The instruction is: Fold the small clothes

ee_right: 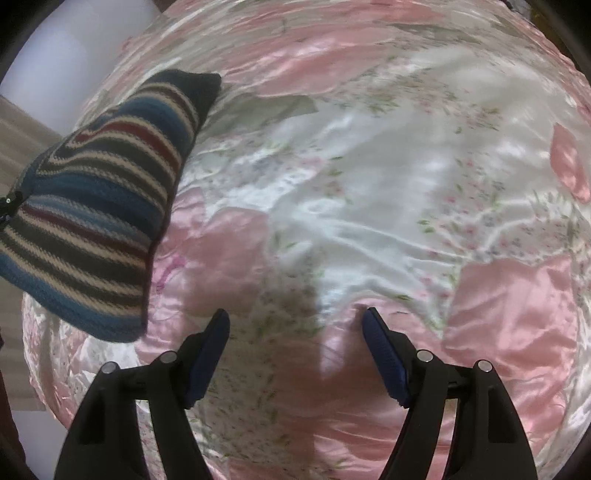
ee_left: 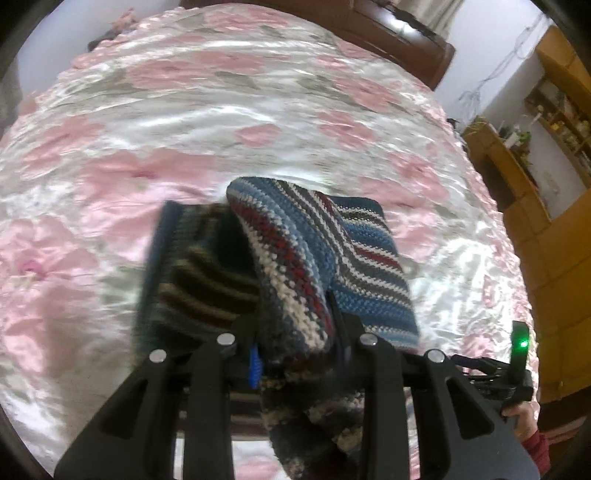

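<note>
Two grippers appear, one per wrist camera, each with black plastic arms and ribbed blue pads. Nearest in the left wrist view, the left gripper (ee_left: 295, 350) is closed on a thick bunch of the one garment visible, a small striped knit garment (ee_left: 291, 266). The knit spills out between the fingers and lifts away from the camera, folded over itself into a rounded hump. Its stripes run in blue, grey, white and dark red, with a coarse, ribbed crochet-like texture; the inner side on the left looks darker, with olive and black bands, and is blurred. At the lower right edge of this view, a hand (ee_left: 524, 417) with a red cuff grips another black device bearing one green light (ee_left: 523, 344).

In the right wrist view, the right gripper (ee_right: 295, 343) stands wide apart with nothing between its pads, hovering above the bedspread (ee_right: 369, 184). The same knit garment hangs at the left of that view, well apart from the right gripper, its far corner dark navy and pointed.

Beneath everything lies one shiny satin bedspread, wrinkled, patched in pink and white with small floral print. Beyond the bed, the left view shows a dark wooden headboard (ee_left: 406, 33) and, at far right, yellow wooden shelving (ee_left: 546, 147).
</note>
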The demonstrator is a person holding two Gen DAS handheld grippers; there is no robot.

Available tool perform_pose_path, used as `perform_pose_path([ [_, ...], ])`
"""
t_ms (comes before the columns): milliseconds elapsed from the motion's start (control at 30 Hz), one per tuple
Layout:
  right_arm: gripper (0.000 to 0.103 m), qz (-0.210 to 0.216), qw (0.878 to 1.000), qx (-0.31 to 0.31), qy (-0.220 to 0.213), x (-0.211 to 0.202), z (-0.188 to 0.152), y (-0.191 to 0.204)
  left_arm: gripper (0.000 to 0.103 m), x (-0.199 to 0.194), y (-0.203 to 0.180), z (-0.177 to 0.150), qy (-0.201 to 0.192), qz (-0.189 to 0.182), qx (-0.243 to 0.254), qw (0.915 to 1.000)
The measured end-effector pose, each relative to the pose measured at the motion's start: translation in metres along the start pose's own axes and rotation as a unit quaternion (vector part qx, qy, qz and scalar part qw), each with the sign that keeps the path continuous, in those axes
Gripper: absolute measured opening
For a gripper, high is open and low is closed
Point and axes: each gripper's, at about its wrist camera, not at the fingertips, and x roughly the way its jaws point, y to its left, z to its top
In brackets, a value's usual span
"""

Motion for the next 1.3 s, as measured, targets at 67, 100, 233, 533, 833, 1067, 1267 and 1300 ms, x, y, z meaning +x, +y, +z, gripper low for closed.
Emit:
perform_pose_path([
  [67, 0.075, 0.0, 1.0, -0.008, 0.001, 0.003, 0.001, 0.006, 0.028, -0.005, 0.021, 0.001, -0.002, 0.01, -0.011, 0.9999],
  [100, 0.075, 0.0, 1.0, -0.011, 0.002, 0.003, 0.0, 0.009, 0.028, -0.005, 0.029, 0.002, 0.002, 0.012, -0.015, 0.9998],
  [233, 0.075, 0.004, 1.0, -0.025, 0.006, 0.005, -0.001, 0.022, 0.028, 0.004, 0.056, -0.001, 0.012, 0.027, -0.019, 0.9994],
  [533, 0.075, 0.008, 0.999, -0.051, 0.016, 0.012, -0.005, 0.052, 0.03, 0.053, 0.09, -0.032, 0.038, 0.036, -0.046, 0.9976],
  [833, 0.075, 0.034, 0.997, -0.062, 0.019, 0.006, -0.009, 0.083, 0.046, 0.003, 0.085, -0.045, 0.022, 0.029, -0.049, 0.9981],
  [1067, 0.075, 0.043, 0.997, -0.062, 0.019, -0.006, -0.012, 0.108, 0.048, -0.024, 0.08, -0.081, 0.037, 0.002, -0.043, 0.9984],
  [1267, 0.075, 0.043, 0.997, -0.066, 0.026, -0.004, -0.015, 0.124, 0.033, -0.015, 0.067, -0.086, 0.043, 0.01, -0.022, 0.9988],
  [1300, 0.075, 0.044, 0.997, -0.064, 0.026, -0.003, -0.014, 0.126, 0.025, -0.012, 0.067, -0.087, 0.048, 0.021, -0.017, 0.9985],
])
